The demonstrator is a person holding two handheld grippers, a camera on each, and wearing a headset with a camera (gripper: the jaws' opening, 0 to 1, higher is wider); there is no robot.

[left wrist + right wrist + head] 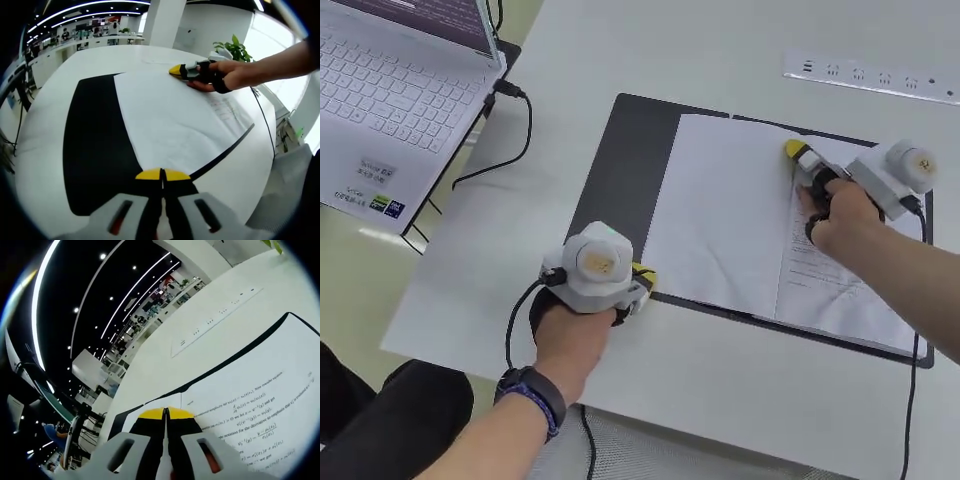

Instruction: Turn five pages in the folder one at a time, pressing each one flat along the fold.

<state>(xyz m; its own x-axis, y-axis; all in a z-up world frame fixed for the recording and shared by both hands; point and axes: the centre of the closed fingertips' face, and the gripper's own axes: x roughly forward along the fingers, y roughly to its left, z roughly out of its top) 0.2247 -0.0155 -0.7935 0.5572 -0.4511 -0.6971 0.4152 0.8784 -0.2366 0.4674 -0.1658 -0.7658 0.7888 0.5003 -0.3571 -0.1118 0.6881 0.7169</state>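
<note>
Pressing step, we judge: right gripper (798,152), fingers (151,415) closed and empty, on folder (620,170) fold; left gripper (162,175) likewise closed. Next: pinch page (720,210) edge.

White table (740,50) with laptop (390,90) and power strip (870,78), in an open office under ceiling light strips (45,285).

Bright, even light from ceiling strips (39,300) above right gripper (165,413); soft shadow noted under left gripper (642,280); fisheye edges bent.
</note>
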